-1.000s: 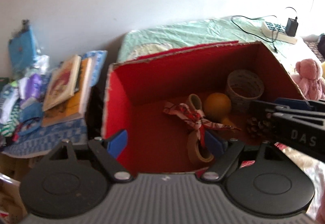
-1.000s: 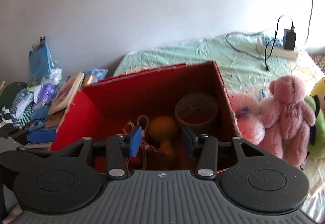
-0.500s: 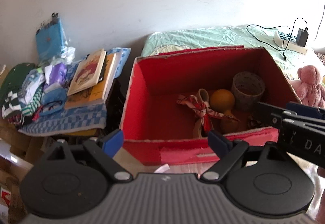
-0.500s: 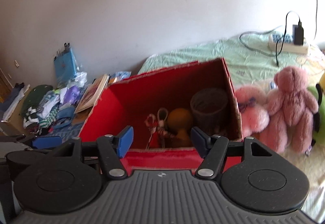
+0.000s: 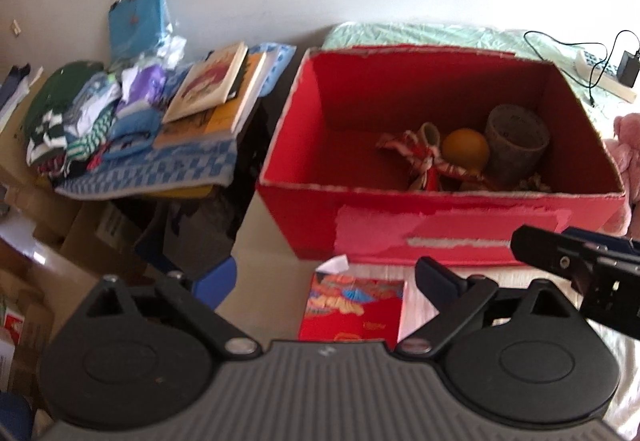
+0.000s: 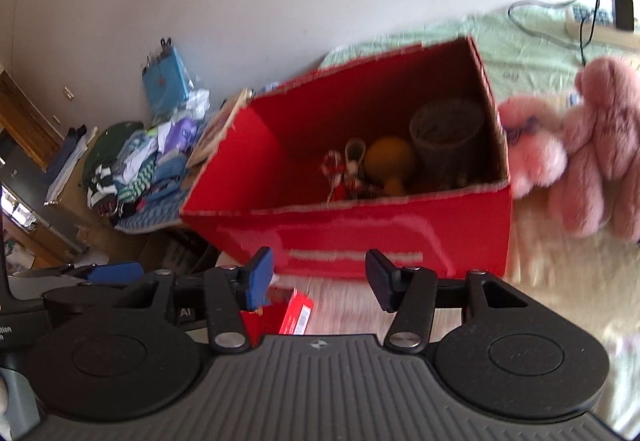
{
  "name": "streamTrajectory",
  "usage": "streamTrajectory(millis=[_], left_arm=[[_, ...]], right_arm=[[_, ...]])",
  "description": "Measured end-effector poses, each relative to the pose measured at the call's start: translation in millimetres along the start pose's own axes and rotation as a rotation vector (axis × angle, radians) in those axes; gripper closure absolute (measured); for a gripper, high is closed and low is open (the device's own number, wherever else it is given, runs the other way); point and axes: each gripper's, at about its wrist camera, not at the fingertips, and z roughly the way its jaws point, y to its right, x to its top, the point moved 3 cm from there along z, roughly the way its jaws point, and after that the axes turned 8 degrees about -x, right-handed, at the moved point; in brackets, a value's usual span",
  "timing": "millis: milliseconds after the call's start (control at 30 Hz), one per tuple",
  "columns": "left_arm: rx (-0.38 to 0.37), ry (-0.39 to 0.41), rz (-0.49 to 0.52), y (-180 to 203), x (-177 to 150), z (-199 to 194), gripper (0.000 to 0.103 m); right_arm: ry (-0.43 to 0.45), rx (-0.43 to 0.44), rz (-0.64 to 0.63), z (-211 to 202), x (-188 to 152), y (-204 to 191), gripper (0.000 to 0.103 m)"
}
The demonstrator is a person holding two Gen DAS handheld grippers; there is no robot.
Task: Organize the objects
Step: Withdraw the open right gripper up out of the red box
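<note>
1. Both grippers sit in front of the red box [image 5: 440, 237], low and outside its front wall, with nothing in either one.

2. Left gripper [image 5: 324, 277]: its jaws have just been opening and stand wide apart. Nothing is pinched. The red packet [image 5: 352, 311] lies on the bed under the gap, not touched as far as I can tell.

3. Right gripper [image 6: 318, 279]: its jaws have just been closing a bit, but they're apart with only air between the blue pads. That reads as empty, not a grip.

4. Inside the box, everything is bunched toward the right end — the patterned cup [image 5: 516, 145] in the corner, the orange ball [image 5: 466, 150] just beside it, the red-and-white ribbon [image 5: 416, 157] draped over a tape roll [image 6: 355, 155], and a pinecone [image 5: 534, 183] low against the front wall. The left half of the floor is bare, so there's room for more.

5. Things outside the box: the red packet lies flat just in front of the box's wall, and the pink plush bear [image 6: 600, 145] sits on the bed right beside the box's right side.

6. My guess is the open, pulled-back stance is there to line up on the next pick — the packet is nearest the left gripper, the bear is over on the right gripper's side.
</note>
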Motion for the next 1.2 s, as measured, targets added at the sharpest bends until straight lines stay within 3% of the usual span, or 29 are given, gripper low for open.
streamTrajectory(millis=[267, 467, 633, 900, 1200], left_arm=[[0.036, -0.041, 0.037, 11, -21, 9, 0.006], [-0.020, -0.103, 0.032, 23, -33, 20, 0.006], [-0.032, -0.133, 0.051, 37, -38, 27, 0.006], [0.025, -0.155, 0.113, 57, -42, 38, 0.006], [0.036, -0.179, 0.147, 71, -44, 48, 0.006]], right_arm=[[-0.113, 0.016, -0.010, 10, -18, 11, 0.052], [-0.154, -0.012, 0.030, 11, -30, 31, 0.054], [-0.171, -0.047, 0.062, 10, -37, 45, 0.054], [-0.199, -0.095, 0.101, 13, -41, 68, 0.054], [-0.213, -0.117, 0.103, 13, -44, 81, 0.054]])
